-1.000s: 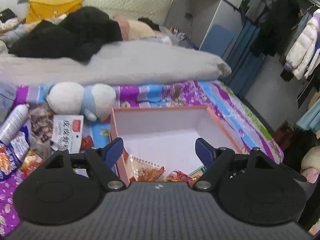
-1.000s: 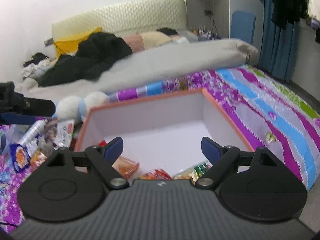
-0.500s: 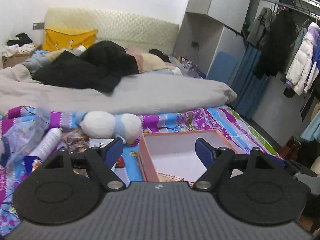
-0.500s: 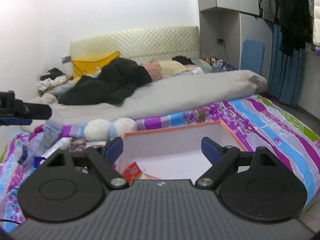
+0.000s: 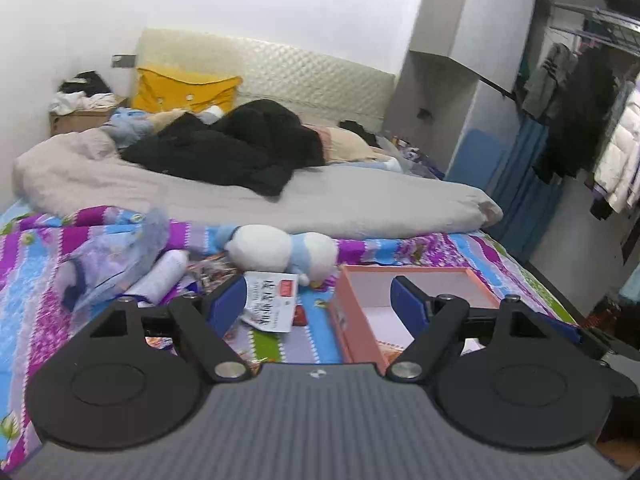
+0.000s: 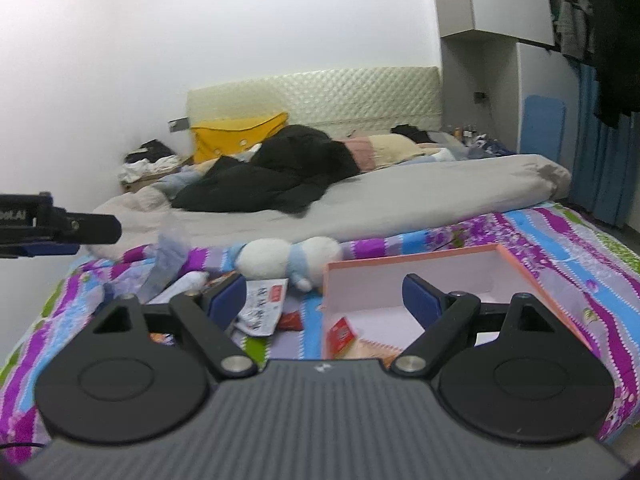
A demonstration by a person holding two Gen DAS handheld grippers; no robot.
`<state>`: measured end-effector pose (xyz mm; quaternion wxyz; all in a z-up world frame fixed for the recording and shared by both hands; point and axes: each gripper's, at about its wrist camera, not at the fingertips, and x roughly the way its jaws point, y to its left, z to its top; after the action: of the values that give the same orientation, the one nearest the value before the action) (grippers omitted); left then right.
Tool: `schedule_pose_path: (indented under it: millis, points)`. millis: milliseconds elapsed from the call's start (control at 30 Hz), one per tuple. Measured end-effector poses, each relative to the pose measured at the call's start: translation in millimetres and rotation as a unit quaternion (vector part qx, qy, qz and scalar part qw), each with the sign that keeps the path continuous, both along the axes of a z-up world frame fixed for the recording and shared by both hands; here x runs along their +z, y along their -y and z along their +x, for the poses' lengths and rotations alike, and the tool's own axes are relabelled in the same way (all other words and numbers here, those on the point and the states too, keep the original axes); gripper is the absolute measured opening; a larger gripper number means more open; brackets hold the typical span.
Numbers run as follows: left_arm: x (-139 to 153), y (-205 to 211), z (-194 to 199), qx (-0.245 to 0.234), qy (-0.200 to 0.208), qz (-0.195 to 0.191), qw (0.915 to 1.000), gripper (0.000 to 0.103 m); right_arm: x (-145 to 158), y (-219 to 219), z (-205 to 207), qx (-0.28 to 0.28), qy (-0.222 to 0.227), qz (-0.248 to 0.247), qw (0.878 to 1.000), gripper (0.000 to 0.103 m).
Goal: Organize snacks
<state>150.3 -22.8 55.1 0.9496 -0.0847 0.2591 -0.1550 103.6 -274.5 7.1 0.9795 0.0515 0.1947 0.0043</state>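
A pink-orange open box [image 5: 356, 312] [image 6: 520, 268] sits on the patterned bedspread, with a few snack packets [image 6: 344, 332] at its near end. Loose snacks lie left of it: a white packet with red label [image 5: 272, 300] [image 6: 262, 308], a small red packet [image 6: 290, 320] and a white tube [image 5: 160, 276]. My left gripper [image 5: 318, 304] is open and empty, above the bed between the snack pile and the box. My right gripper [image 6: 324, 304] is open and empty, above the box's left wall. The left gripper's body shows in the right wrist view at the far left [image 6: 52, 228].
A white and blue plush toy [image 5: 280, 250] [image 6: 288, 258] lies behind the snacks. A clear plastic bag [image 5: 116, 252] lies at left. A grey duvet [image 5: 320, 204] with black clothes [image 5: 224, 152] fills the bed's far half. Hanging clothes [image 5: 580, 120] and a wardrobe stand at right.
Both grippers have pulled up and back from the box, and their views have swung left. The box now looks smaller and lower right. Both stay open.
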Motion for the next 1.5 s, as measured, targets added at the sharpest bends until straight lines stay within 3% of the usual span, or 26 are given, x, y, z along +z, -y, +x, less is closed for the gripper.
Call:
schedule_pose_path:
  millis: [233,433,800,933,1100,1433,1500]
  points:
    - [-15,-29,-36,0.02,-0.002,0.003,0.9998,0.082,-3,-24,-15,0.031,0.007,0.014,0.999,0.087]
    - [-53,-48,-53,0.042,-0.029,-0.011,0.9986,0.082,-42,-42,-28,0.076,-0.018,0.015,0.997,0.087]
    - [-122,-76,-79,0.061,-0.09,-0.035,0.9935,0.082,-84,-62,-64,0.109,-0.045,0.001,0.993,0.087]
    - [-143,-83,-82,0.059,-0.112,-0.04,0.9911,0.082,-94,-70,-72,0.12,-0.058,0.005,0.991,0.087]
    - [-152,-90,-81,0.062,-0.11,-0.032,0.9915,0.082,-100,-82,-73,0.123,-0.061,0.006,0.991,0.087]
    - [-176,-106,-51,0.084,-0.126,-0.042,0.9876,0.083,-114,-93,-44,0.135,-0.061,-0.009,0.989,0.087]
    - [-185,-109,-39,0.093,-0.133,-0.041,0.9859,0.087,-118,-95,-38,0.137,-0.055,-0.009,0.989,0.098]
